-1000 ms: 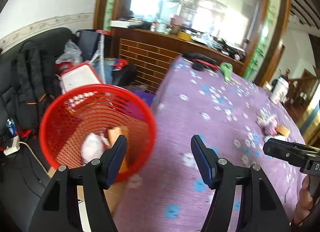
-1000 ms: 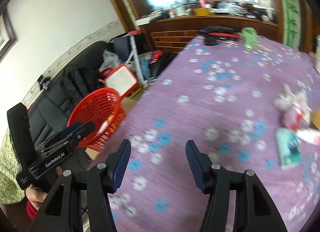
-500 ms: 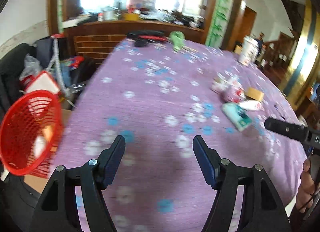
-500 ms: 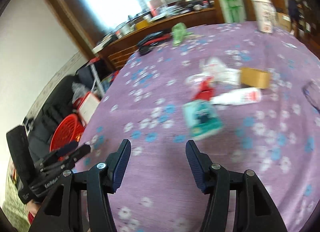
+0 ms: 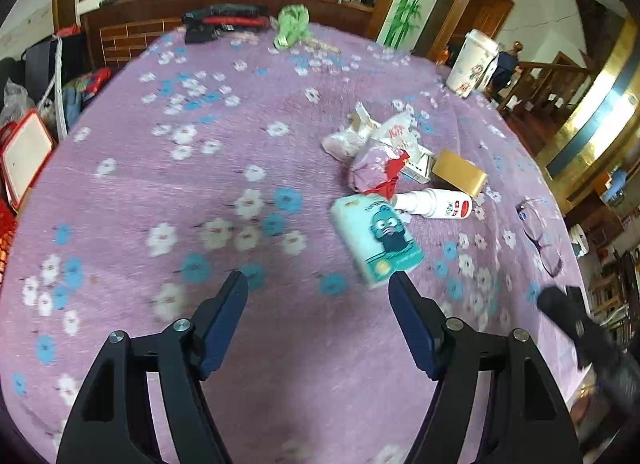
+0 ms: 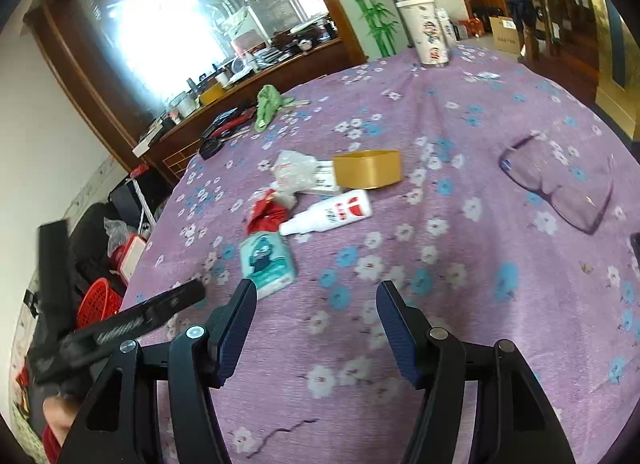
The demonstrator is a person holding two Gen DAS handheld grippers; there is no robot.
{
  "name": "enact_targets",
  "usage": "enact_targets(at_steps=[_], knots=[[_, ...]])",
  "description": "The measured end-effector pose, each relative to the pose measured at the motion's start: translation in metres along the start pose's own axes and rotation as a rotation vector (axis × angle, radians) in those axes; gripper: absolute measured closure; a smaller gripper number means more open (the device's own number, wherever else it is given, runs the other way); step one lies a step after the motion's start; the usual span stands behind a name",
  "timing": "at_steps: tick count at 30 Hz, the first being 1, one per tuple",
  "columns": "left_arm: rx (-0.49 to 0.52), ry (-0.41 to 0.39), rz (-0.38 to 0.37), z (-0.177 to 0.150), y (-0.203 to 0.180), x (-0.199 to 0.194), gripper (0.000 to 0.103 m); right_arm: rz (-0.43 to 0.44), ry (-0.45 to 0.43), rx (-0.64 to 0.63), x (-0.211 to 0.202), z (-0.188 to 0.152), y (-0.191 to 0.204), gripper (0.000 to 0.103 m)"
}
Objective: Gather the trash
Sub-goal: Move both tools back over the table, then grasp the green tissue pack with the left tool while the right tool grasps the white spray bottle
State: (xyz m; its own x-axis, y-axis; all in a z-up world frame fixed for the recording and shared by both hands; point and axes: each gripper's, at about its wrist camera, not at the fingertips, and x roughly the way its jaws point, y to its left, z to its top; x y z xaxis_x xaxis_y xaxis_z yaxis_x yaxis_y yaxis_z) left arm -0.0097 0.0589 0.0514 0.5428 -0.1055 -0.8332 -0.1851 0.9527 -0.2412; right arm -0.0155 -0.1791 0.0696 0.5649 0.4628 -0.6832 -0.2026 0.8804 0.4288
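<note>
**A:** What is on the left side of the scene?

**B:** A red basket (image 6: 98, 302) sits low beside the tabletop (image 5: 168, 168), far left in the right wrist view. A second ago it filled the left wrist view, already holding a few bits; both cameras have since swung away from it and onto the purple flowered cloth.

**A:** And the grippers?

**B:** The left gripper (image 5: 318, 292) is empty and its jaws are opening over bare cloth. The right gripper (image 6: 316, 300) is also empty, jaws opening, nothing between them.

**A:** Where is the trash?

**B:** Right of centre in the left wrist view: a teal tissue pack (image 5: 376, 240) nearest, then a white bottle (image 5: 434, 204), a red-tied bag (image 5: 374, 168), crumpled wrappers (image 5: 348, 140) and a gold box (image 5: 458, 172), all close together. Glasses (image 6: 560, 184) lie well apart to the right.

**A:** Meaning?

**B:** It looks like a return trip: the tissue pack seems the likely next pick.
</note>
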Motion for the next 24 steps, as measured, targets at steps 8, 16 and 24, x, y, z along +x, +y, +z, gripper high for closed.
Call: enact_targets(at_steps=[8, 16, 24], knots=[[0.004, 0.033, 0.064, 0.018, -0.048, 0.045, 0.031, -0.004, -0.025, 0.043, -0.017, -0.003, -0.034, 0.036], [0.088, 0.032, 0.152, 0.017, -0.069, 0.079, 0.048, -0.017, -0.028, 0.061, -0.027, -0.003, -0.054, 0.036], [0.162, 0.009, 0.131, 0.003, -0.037, 0.061, 0.058, 0.007, 0.011, -0.014, -0.022, 0.010, -0.032, 0.036]])
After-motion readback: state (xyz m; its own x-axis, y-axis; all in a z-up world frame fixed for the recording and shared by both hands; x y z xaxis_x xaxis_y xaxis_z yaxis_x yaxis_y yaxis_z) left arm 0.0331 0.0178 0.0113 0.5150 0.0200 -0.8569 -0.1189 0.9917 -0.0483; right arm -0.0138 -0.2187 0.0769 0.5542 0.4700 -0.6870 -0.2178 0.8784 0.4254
